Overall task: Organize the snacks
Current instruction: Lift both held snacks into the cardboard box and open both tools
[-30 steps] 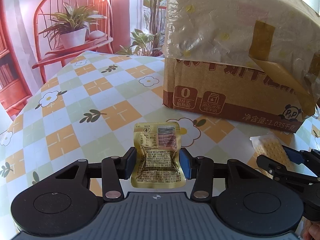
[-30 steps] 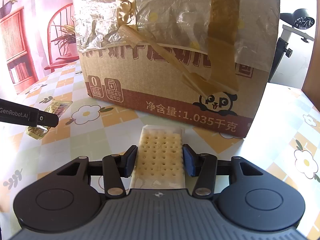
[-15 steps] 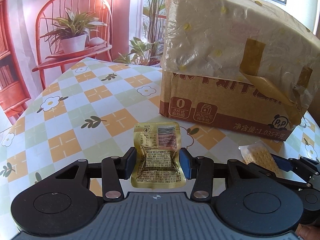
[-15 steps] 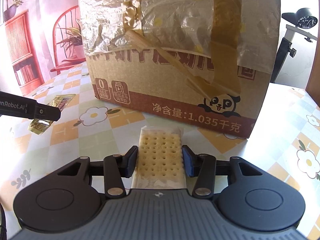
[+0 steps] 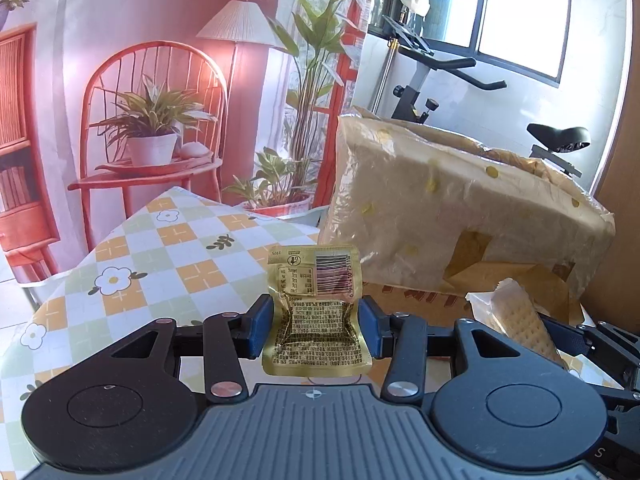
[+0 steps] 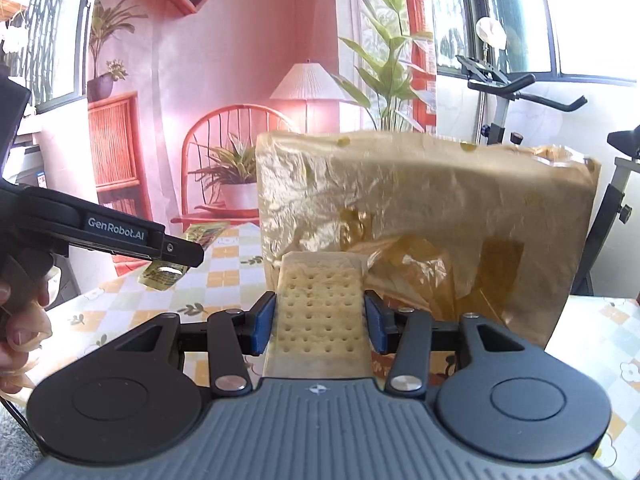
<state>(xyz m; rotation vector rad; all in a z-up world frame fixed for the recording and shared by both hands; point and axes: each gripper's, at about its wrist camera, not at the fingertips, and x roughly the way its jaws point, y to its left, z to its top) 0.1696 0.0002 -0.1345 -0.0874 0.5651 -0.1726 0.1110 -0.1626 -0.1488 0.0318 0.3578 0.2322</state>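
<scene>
Gripping a small gold foil snack packet (image 5: 316,312) between its blue pads (image 5: 258,330), the left gripper (image 5: 316,330) held the packet upright above the desk (image 5: 132,264), whose cloth was chequered in orange, green and white with flower prints. The packet's printed back and barcode faced the left wrist camera. Off to the right of that view, the right gripper (image 5: 560,340) clasped a pale, dotted cracker in clear plastic wrapping (image 5: 516,320), which leaned over at an angle. In the right wrist view the same cracker (image 6: 320,312) stood squarely between the right gripper's (image 6: 320,330) blue pads (image 6: 374,330), pinched on both long edges, with the clear wrapper reaching a little beyond the biscuit's top. Beyond both snacks stood a large brown cardboard box (image 6: 424,236) draped in crinkled yellowish plastic film and patched with brown tape; its top was near the level of both cameras. The left gripper (image 6: 120,236) entered the right wrist view from the left, marked GenRobot.AI, with the gold packet (image 6: 164,276) showing below its tip and the person's left hand (image 6: 20,320) around its handle. Behind the desk were a backdrop of a red chair with a potted plant (image 5: 152,136) and a black exercise bike (image 5: 440,80) by the window.
</scene>
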